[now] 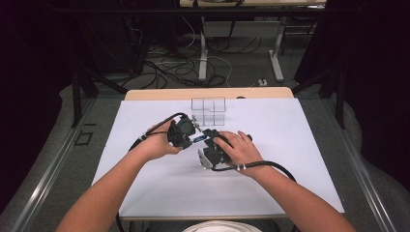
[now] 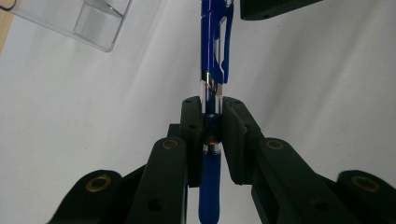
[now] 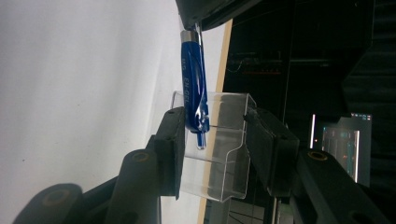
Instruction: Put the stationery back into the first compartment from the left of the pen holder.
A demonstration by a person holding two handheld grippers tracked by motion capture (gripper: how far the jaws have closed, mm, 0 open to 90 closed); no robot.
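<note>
Since the left tongs (image 2: 212, 121) are clamped tight on the blue pen (image 2: 213, 70) above the white surface (image 1: 159, 193), I'd ease the half-open, empty right tongs (image 3: 212, 135) squarely around its clip end, clear box (image 1: 209, 111) at 12 o'clock.

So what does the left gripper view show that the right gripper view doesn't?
Left gripper view: the left gripper shut on the blue pen, pads clamping its barrel just below the clip.

Right gripper view: the right gripper with jaws apart around the pen's clip end, pads off it, and a lit screen in the dark room behind.

Both: the pen, the clear plastic holder and the white table top.
</note>
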